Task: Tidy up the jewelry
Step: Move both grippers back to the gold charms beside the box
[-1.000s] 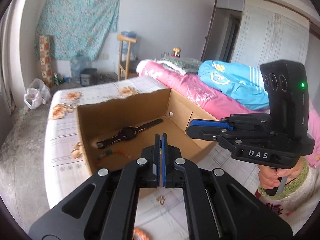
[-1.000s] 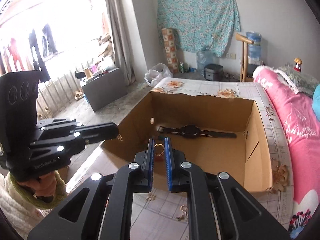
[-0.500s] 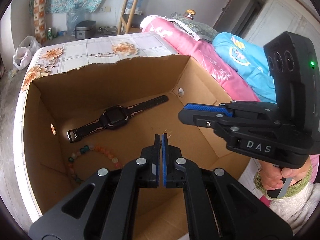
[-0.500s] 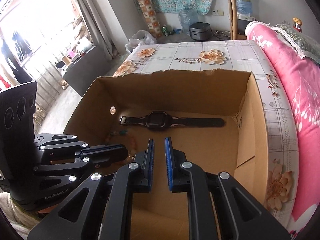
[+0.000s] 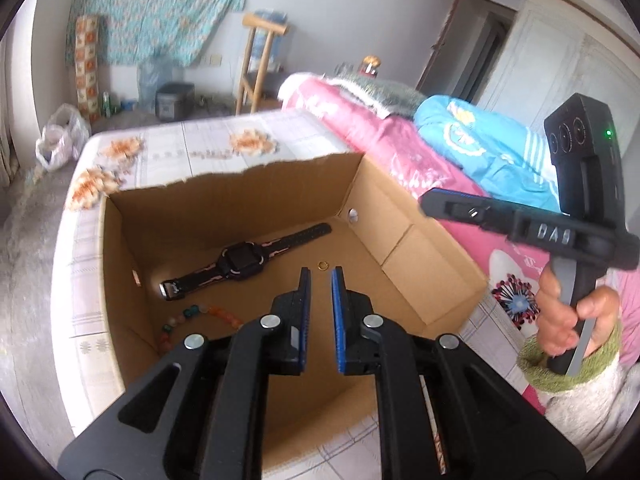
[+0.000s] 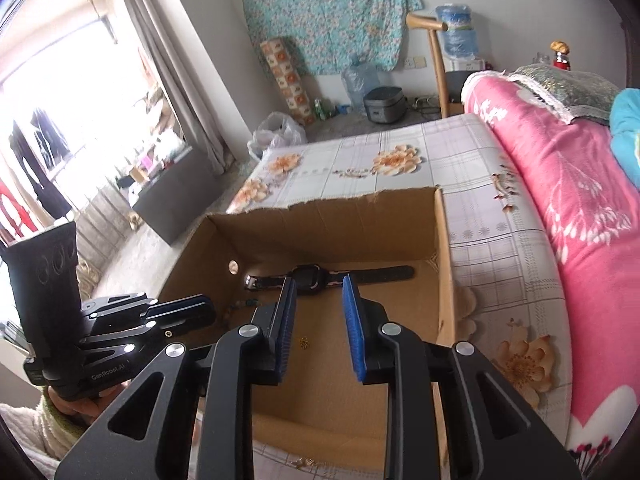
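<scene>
While its jaws are opening with nothing between them, the left tool (image 5: pixel 320 276) is held over the cardboard box (image 5: pixel 436 280); the right tool (image 6: pixel 319 284) is likewise parting, empty. Inside the box, a black watch (image 5: pixel 240 260) is laid flat, its strap running lengthwise along the far wall. A gold ring (image 5: pixel 322 266) and a bead bracelet (image 5: pixel 200 314) are seen on the box floor.

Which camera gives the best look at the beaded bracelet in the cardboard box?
The left wrist view: the beaded bracelet lies on the box floor below the watch, several beads distinct. The right wrist view shows only a few beads, mostly hidden behind gripper parts.
</scene>
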Demonstrator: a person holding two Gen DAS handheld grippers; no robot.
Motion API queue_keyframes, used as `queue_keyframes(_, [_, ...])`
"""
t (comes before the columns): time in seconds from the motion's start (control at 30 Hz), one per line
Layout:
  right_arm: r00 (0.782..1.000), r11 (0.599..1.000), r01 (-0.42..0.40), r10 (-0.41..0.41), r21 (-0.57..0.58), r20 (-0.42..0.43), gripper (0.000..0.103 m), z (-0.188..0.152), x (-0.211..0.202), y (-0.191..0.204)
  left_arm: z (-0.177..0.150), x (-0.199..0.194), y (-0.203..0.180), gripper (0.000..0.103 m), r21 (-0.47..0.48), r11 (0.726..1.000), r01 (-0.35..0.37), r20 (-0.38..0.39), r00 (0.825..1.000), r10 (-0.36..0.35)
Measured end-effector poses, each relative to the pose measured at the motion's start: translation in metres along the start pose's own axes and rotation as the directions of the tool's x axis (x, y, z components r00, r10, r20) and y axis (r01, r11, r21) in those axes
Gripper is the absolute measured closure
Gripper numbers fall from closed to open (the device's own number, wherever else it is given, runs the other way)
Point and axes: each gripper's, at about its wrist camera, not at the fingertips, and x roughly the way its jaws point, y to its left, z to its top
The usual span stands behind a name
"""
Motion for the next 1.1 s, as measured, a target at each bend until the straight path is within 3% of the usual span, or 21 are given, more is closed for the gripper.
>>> queue_keyframes(0.13, [0.995, 0.998, -0.052, 0.055, -0.037, 0.081, 0.078, -0.029, -0.041, 0.009, -0.028, -0.034, -0.013, 0.092, 0.068, 0.998, -0.013, 0.052, 0.999, 0.01])
queue_keyframes(0.27, [0.992, 0.989, -0.072, 0.084, -0.127, 0.094, 0.078, -0.071, -0.066, 0.03, -0.064, -0.056, -0.027, 0.091, 0.134, 0.989, -0.054, 0.06, 0.997, 0.046])
queue_keyframes(0.4, [0.997, 0.989, -0.081, 0.082, -0.124, 0.001, 0.078, -0.114, -0.061, 0.04, -0.1, -0.058, -0.036, 0.086, 0.132, 0.991, 0.003, -0.001, 1.0, -0.003])
queue_keyframes(0.53, [0.989, 0.995, -0.102, 0.101, -0.002, -0.112, 0.078, -0.145, -0.034, 0.032, -0.119, -0.035, -0.033, 0.084, 0.087, 0.996, 0.006, -0.088, 0.996, 0.002])
queue_keyframes(0.73, [0.98, 0.993, -0.074, 0.09, 0.095, -0.178, 0.078, -0.163, -0.006, 0.023, -0.128, 0.015, -0.026, 0.084, 0.134, 0.986, -0.097, -0.156, 0.981, 0.118])
queue_keyframes(0.93, [0.978, 0.991, -0.077, 0.096, 0.11, -0.183, 0.078, -0.161, 0.001, 0.019, -0.131, 0.042, -0.016, 0.083, 0.14, 0.986, -0.089, -0.225, 0.967, 0.119])
queue_keyframes(1.1, [0.977, 0.988, -0.08, 0.104, 0.131, -0.189, 0.078, -0.164, 0.007, 0.017, -0.133, 0.044, -0.014, 0.082, 0.135, 0.986, -0.098, -0.208, 0.97, 0.125])
